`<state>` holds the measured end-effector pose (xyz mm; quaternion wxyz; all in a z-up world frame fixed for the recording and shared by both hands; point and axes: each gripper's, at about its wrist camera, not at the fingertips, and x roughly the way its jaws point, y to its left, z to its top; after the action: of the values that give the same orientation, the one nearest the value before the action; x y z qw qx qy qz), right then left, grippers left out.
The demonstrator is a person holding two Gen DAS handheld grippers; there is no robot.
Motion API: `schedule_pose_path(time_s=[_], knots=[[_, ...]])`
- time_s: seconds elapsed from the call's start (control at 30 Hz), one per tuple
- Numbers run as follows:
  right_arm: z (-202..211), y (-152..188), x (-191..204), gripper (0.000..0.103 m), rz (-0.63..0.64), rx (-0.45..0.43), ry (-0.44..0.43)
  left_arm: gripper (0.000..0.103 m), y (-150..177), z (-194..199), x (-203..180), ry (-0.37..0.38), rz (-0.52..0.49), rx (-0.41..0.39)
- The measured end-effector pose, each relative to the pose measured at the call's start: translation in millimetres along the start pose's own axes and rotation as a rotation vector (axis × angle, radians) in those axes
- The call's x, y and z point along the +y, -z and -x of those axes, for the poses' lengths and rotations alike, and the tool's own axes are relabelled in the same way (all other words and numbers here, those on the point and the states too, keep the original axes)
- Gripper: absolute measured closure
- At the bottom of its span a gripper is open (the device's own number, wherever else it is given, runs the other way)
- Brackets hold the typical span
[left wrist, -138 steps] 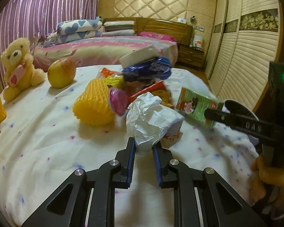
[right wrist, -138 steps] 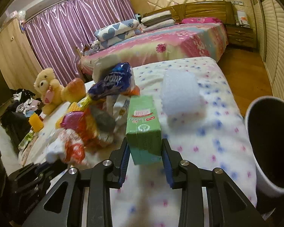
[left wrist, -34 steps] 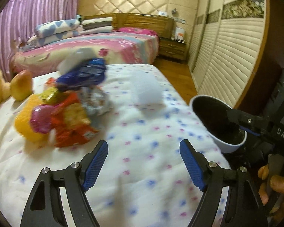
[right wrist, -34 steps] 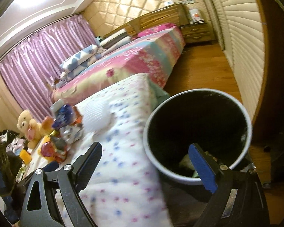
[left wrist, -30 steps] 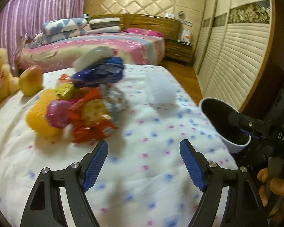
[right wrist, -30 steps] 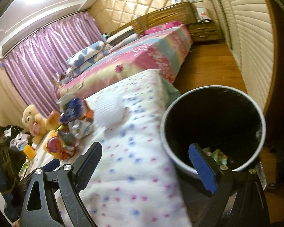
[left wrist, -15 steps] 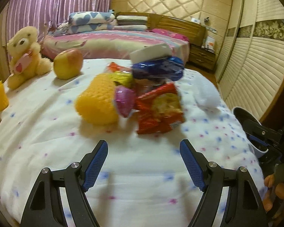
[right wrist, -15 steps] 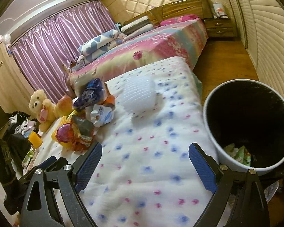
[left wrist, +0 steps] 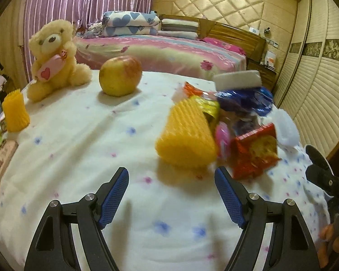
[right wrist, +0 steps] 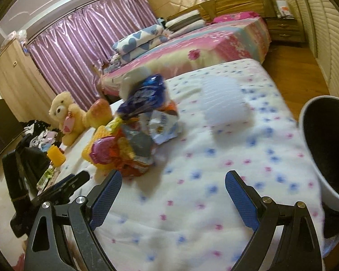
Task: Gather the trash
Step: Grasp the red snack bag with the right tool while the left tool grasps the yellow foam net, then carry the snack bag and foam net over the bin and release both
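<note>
While both tongs gape wide w/ nothing held, I see the trash pile [left wrist: 217, 131] just ahead-right of my left gripper [left wrist: 171, 199], ahead-left of my right gripper [right wrist: 173, 199]; bin [right wrist: 323, 149] far right.

Two yellow foam nets [left wrist: 185, 135], one apple [left wrist: 120, 75], one teddy bear [left wrist: 53, 57], one bin [right wrist: 327, 144]

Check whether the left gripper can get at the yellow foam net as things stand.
Probably yes: the left gripper is open and empty, and the yellow foam net lies just ahead on the bedsheet, nothing between.
</note>
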<state>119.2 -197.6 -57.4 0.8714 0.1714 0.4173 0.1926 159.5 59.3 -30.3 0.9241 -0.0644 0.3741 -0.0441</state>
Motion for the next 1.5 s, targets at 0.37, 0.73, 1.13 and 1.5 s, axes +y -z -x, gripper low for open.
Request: schedule_pose_path(time_s=[0.37, 0.73, 1.13, 1.5], knots=[[-45, -9, 15, 0.030, -0.020, 0.081, -0.060, 0.027, -26, -44, 2, 0.034, -0.124, 0.042], [-61, -15, 26, 0.081, -0.010, 0.103, -0.122, 0.041, -30, -53, 8, 0.091, -0.101, 0.085], [-53, -12, 21, 0.086, -0.028, 0.108, -0.149, 0.060, -41, -66, 13, 0.057, -0.072, 0.062], [-30, -8, 15, 0.087, -0.044, 0.084, -0.161, 0.094, -15, -43, 4, 0.045, -0.091, 0.051]])
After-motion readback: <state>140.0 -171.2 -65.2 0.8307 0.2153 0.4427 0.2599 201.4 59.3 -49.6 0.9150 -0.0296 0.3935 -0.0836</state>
